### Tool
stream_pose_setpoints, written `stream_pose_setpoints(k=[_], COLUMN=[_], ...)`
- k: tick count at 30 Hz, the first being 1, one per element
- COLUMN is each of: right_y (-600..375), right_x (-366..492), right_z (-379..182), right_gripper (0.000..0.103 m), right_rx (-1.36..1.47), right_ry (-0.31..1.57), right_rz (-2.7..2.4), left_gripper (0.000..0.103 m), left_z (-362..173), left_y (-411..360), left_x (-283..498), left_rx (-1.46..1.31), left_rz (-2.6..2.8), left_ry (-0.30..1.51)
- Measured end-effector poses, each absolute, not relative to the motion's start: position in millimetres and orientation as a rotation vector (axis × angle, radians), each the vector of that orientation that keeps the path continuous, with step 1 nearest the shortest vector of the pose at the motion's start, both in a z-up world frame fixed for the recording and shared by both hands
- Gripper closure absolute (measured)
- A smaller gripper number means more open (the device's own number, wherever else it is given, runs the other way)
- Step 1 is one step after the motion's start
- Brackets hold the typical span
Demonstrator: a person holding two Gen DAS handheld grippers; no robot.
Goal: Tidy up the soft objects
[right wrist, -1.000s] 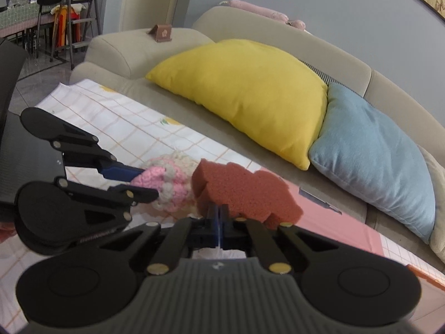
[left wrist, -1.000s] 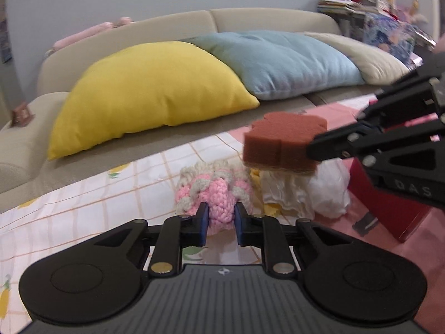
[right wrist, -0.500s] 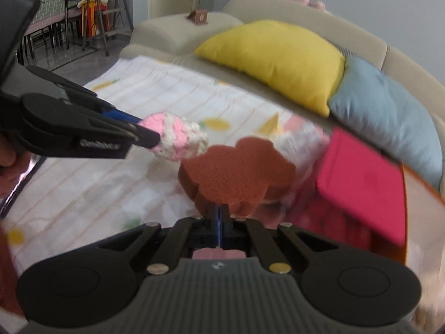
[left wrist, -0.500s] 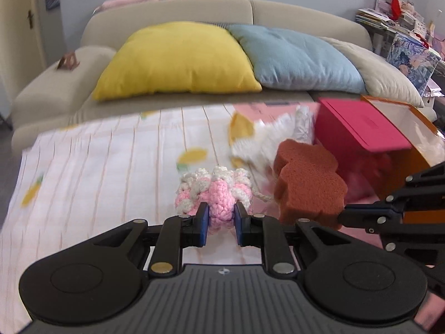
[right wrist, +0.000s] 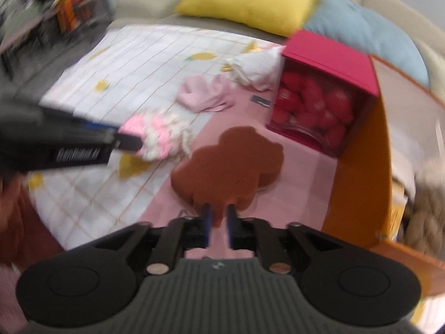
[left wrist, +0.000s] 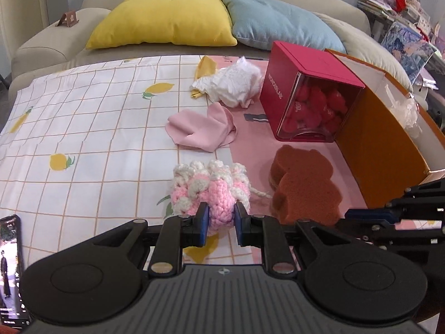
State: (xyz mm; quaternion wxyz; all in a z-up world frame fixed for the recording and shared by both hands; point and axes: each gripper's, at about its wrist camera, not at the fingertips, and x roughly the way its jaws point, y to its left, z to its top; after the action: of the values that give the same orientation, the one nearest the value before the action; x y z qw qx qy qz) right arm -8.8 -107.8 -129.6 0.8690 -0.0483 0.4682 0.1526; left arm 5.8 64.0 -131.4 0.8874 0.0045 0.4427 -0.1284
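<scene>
My left gripper (left wrist: 220, 217) is shut on a pink and white crochet ball (left wrist: 210, 189) and holds it just above the checked cloth. It also shows in the right wrist view (right wrist: 155, 133). My right gripper (right wrist: 218, 220) is shut on the near edge of a brown bear-shaped sponge (right wrist: 230, 169), held low over the pink cloth. The sponge (left wrist: 303, 183) also shows in the left wrist view, right of the ball. A pink cloth rag (left wrist: 201, 128), a crumpled white cloth (left wrist: 230, 82) and a yellow cloth (left wrist: 204, 68) lie further back.
A red box with a clear front (left wrist: 308, 91) full of red soft things stands at the back right. An open orange cardboard box (left wrist: 381, 139) stands right of it. A sofa with yellow (left wrist: 167, 19) and blue (left wrist: 278, 25) pillows is behind. A phone (left wrist: 9, 264) lies front left.
Both grippers have tilted down and lowered from high in front of the sofa toward the table, each still holding its object. The right wrist view is blurred by motion.
</scene>
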Motion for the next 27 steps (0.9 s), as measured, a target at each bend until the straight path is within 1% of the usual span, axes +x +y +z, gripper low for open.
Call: stream_pose_setpoints(k=[1, 2, 3, 4, 5, 6, 7, 8, 9, 10, 11, 12, 14, 19, 22, 27], right_y=[-109.4, -111.1, -111.3, -112.2, -110.7, -109.8, -108.7, -107.2, -105.1, -103.7, -102.4, -101.0, -98.2, -97.8, -101.0, -99.8], right_x=[-4.9, -0.9, 5.3, 10.1, 16.0, 20.8, 25.1, 28.1, 31.5, 34.7, 37.5, 40.1, 46.0, 53.3, 55.5, 51.9], right_z=[-129.3, -130.4, -131.1, -132.5, -134.3, -136.7, -139.6, -141.9, -143.8, -145.5, -147.0, -148.8, -153.9, -165.5, -169.5, -168.6], right_gripper=[0.063, 0.053, 0.053, 0.05, 0.035, 0.03, 0.029, 0.029, 0.029, 0.029, 0.029, 0.029, 0.029, 0.03, 0.03, 0.037], right_rx=[-0.058, -0.016, 0.027, 0.071, 0.108, 0.131, 0.149, 0.16, 0.172, 0.184, 0.192, 0.191, 0.178, 0.187, 0.214, 0.183], right_ry=[0.983, 0.987, 0.992, 1.0, 1.014, 1.028, 1.039, 1.048, 1.054, 1.059, 1.061, 1.065, 1.081, 1.12, 1.127, 1.108], right_rz=[0.297, 0.272, 0.252, 0.237, 0.217, 0.192, 0.177, 0.17, 0.165, 0.163, 0.161, 0.151, 0.134, 0.129, 0.126, 0.143], left_gripper=[0.082, 0.082, 0.082, 0.081, 0.078, 0.074, 0.071, 0.066, 0.063, 0.063, 0.057, 0.05, 0.042, 0.041, 0.036, 0.031], left_z=[-132.3, -133.5, -134.7, -135.5, -136.2, -136.7, -137.1, -136.7, -135.5, -133.8, -131.7, -130.5, -133.0, -152.0, -156.0, -160.7], left_y=[63.9, 62.5, 62.4, 62.1, 60.7, 60.5, 61.2, 62.3, 63.5, 65.5, 67.5, 68.9, 68.2, 69.7, 72.9, 76.5], left_x=[5.3, 4.1, 3.7, 3.0, 1.9, 1.4, 1.2, 0.9, 0.6, 0.3, 0.3, 0.6, 4.6, 15.2, 17.9, 20.7], left_rx=[0.014, 0.016, 0.017, 0.019, 0.023, 0.025, 0.022, 0.02, 0.016, 0.007, -0.004, -0.012, 0.01, 0.034, 0.007, -0.027], left_rz=[-0.269, -0.269, -0.269, -0.271, -0.272, -0.274, -0.276, -0.272, -0.263, -0.258, -0.261, -0.268, -0.247, -0.223, -0.218, -0.22], left_ry=[0.916, 0.92, 0.923, 0.922, 0.925, 0.93, 0.929, 0.926, 0.921, 0.912, 0.901, 0.892, 0.904, 0.977, 0.98, 0.999])
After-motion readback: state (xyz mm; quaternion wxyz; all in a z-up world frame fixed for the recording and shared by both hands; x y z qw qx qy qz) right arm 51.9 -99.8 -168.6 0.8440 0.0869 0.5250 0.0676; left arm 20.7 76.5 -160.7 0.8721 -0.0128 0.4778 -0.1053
